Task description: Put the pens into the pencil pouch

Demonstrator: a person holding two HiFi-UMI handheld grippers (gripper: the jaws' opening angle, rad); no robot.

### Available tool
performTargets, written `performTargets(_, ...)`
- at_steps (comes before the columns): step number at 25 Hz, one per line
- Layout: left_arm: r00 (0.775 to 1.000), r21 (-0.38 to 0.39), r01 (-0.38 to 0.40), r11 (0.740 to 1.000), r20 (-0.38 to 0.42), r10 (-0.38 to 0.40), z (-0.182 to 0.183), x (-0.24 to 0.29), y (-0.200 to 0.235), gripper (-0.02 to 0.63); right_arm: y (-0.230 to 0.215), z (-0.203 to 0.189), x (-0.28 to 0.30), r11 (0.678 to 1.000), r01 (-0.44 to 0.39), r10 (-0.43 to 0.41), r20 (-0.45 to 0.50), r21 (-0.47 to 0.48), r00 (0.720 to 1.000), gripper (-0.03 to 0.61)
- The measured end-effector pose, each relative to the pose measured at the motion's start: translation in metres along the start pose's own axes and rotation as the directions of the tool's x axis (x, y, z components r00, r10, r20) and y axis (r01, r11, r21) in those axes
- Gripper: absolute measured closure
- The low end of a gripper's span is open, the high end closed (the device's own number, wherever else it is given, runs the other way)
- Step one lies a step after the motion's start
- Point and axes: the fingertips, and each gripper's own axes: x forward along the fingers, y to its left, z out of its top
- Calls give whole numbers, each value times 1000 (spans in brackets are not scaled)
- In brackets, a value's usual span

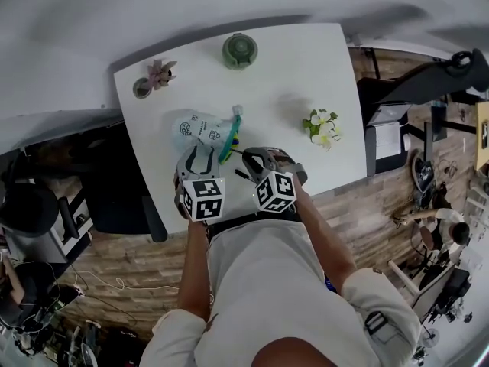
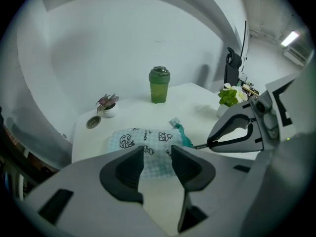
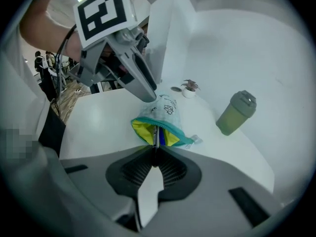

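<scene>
We grip the slim dark pen (image 3: 155, 138) in clenched right tongs (image 3: 154, 166), left tongs (image 2: 157, 163) released, so its tip may snag the unheld pale printed fabric pouch (image 3: 167, 107) and shove it away.

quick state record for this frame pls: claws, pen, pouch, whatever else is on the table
left claw: open, nothing between its jaws
right claw: shut on pen
pen: front end at the pouch's open mouth
pencil pouch: lying on table, unzipped, yellow lining showing
other: green bottle, white flowers, potted plant, all apart from pouch
</scene>
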Motion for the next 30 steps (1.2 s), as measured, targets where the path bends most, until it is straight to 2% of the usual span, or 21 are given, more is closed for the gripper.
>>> performTargets(4, 1000, -8, -11, 1000, 0, 11, -6, -4, 5, 442, -4, 6, 13, 998, 19, -21, 30, 55, 999, 540)
performTargets(13, 1000, -9, -17, 1000, 3, 17, -15, -12, 10, 445, -3, 29, 46, 985, 2, -27, 146, 170, 989, 538)
performTargets(17, 1000, 13, 1, 1000, 19, -1, -15, -14, 9, 443, -7, 33, 54, 976, 34, -69, 162, 214, 984, 529)
performTargets(21, 997, 78, 65, 995, 39, -68, -9, -11, -7, 430, -7, 23, 43, 967, 56, -94, 147, 248, 985, 459)
performTargets(25, 989, 152, 141, 978, 10, -145, -8, -2, -32, 431, -7, 2, 18, 954, 98, -135, 114, 285, 984, 440)
performTargets(27, 988, 202, 155, 967, -13, -155, -10, 4, -43, 430, -4, -12, 3, 944, 120, -154, 91, 307, 984, 440)
performTargets(30, 991, 307, 135, 942, -52, -124, -16, 14, -53, 430, 5, -35, -16, 934, 141, -166, 48, 327, 985, 440)
